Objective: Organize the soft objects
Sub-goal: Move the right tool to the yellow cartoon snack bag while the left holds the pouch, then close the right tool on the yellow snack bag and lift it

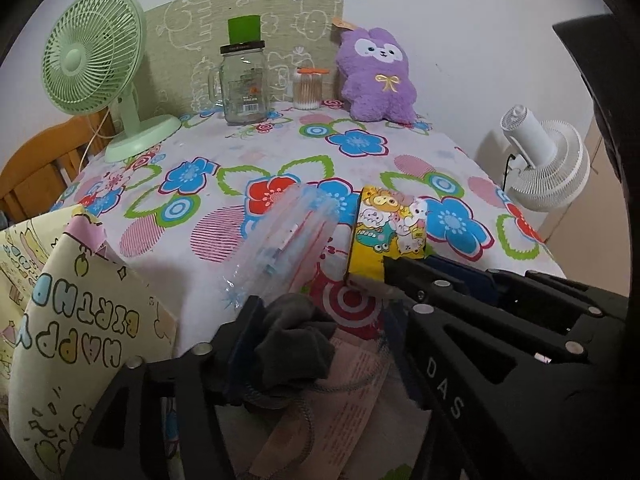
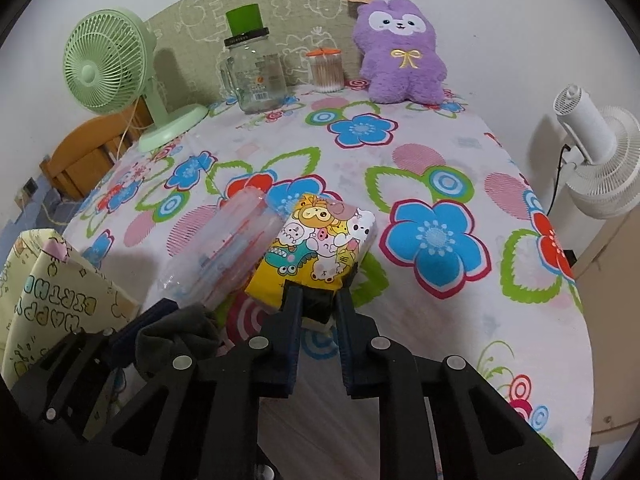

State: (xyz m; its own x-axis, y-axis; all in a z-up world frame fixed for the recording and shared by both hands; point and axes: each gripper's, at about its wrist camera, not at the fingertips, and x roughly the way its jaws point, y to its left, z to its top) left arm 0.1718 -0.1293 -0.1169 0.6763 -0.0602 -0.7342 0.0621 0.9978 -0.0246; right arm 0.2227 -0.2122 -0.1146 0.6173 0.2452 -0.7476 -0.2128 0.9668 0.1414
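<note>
Right wrist view shows a big table (image 2: 460, 312) with a flowery cloth. At the back sit a green fan (image 2: 108, 64), a purple bunny toy (image 2: 400, 56), a glass jar (image 2: 256, 76) and a small pot of cotton buds (image 2: 326, 70). A birthday gift bag (image 2: 60, 300) stands at the near left edge.

Near the middle lie a clear plastic pack (image 2: 224, 248) and a yellow cartoon tissue pack (image 2: 320, 248), side by side and touching.

The right tongs (image 2: 318, 296) are pinching the near end of the yellow pack. The left tongs (image 1: 320, 304) are spread apart, with a dark grey sock (image 1: 288, 344) lying loose between them.

The grip is only on the edge, so the soft pack may slip out when lifted. It may also drag the clear pack along. The sock may fall off the table.
</note>
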